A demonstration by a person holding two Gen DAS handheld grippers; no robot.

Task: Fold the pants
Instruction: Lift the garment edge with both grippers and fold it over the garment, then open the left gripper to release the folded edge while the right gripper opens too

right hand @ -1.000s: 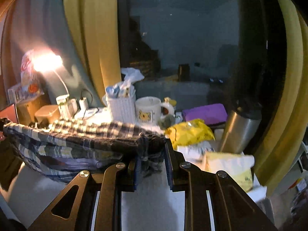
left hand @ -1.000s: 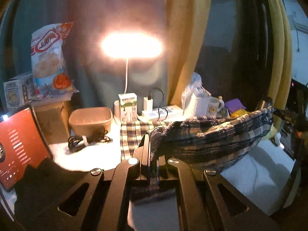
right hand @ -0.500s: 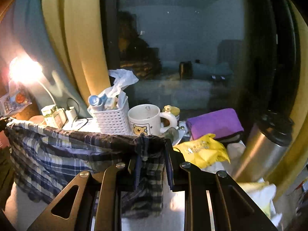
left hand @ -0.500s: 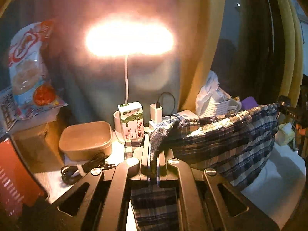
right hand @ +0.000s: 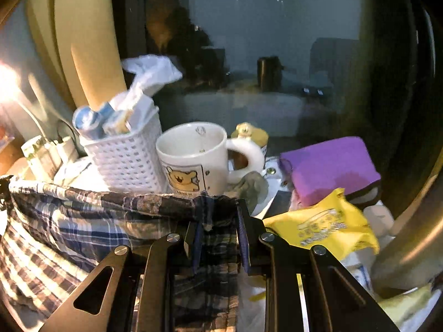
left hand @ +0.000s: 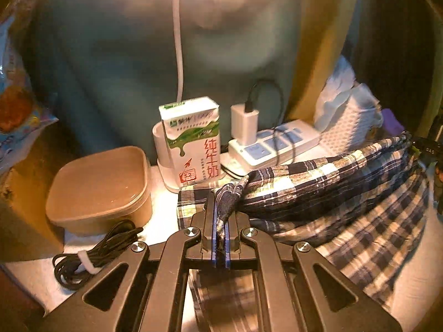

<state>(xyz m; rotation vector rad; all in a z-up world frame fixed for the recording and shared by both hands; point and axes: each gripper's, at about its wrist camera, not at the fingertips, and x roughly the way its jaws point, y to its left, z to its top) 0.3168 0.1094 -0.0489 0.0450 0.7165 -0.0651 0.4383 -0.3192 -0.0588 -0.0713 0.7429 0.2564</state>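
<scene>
Blue, white and green plaid pants point(left hand: 332, 188) hang stretched between my two grippers over a white table. My left gripper point(left hand: 220, 221) is shut on one corner of the pants, the cloth pinched tight between its blue pads. In the right wrist view the same pants point(right hand: 83, 221) sag to the left, and my right gripper point(right hand: 217, 221) holds a bunched fold of the pants between its narrowly spaced jaws. A lower layer of the plaid cloth lies on the table under both grippers.
Close ahead of the left gripper stand a milk carton point(left hand: 191, 144), a brown lidded box point(left hand: 102, 188), a coiled black cable point(left hand: 91, 251) and a power strip point(left hand: 277, 144). Ahead of the right gripper are a white basket point(right hand: 124, 155), a bear mug point(right hand: 196, 157), a purple pouch point(right hand: 329, 166), a yellow packet point(right hand: 324, 227) and a steel flask point(right hand: 409, 249).
Both grippers have moved forward and down with the pants toward the clutter at the table's back; carton, mug and basket loom larger. The grips have not altered.
</scene>
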